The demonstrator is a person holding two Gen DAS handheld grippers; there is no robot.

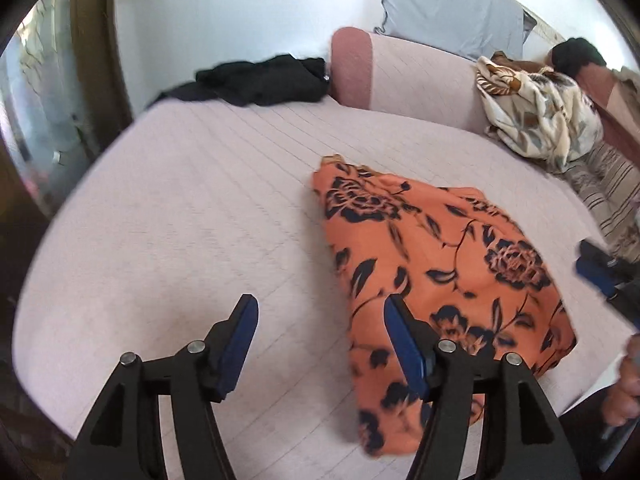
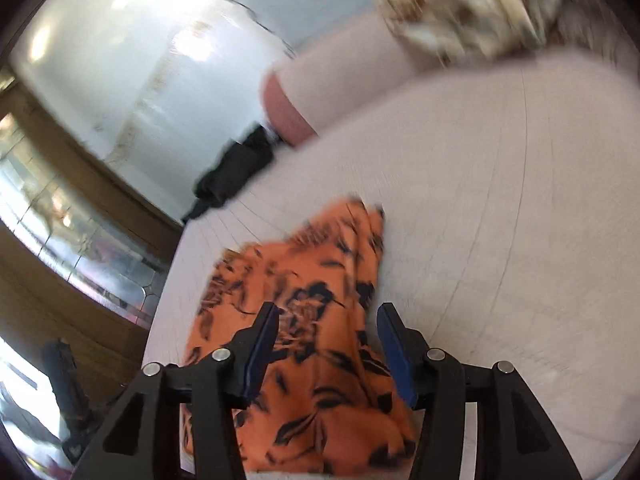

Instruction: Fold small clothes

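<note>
The garment (image 1: 436, 280) is orange with a dark navy-to-black print of roses, leaves and stems; in the right wrist view the same orange and dark floral cloth (image 2: 316, 344) shows between the fingers. The bed cover (image 1: 180, 216) is pale pink with faint thin parallel lines. At 12 o'clock lies a plain black garment (image 1: 264, 80). The bolster (image 1: 400, 76) beside it is pale pink with a dusty rose end. At 2 o'clock a cream blanket (image 1: 540, 120) carries brown and grey leaf shapes. Both the left gripper (image 1: 320, 338) and the right gripper (image 2: 326, 344) are black with blue pads.
</note>
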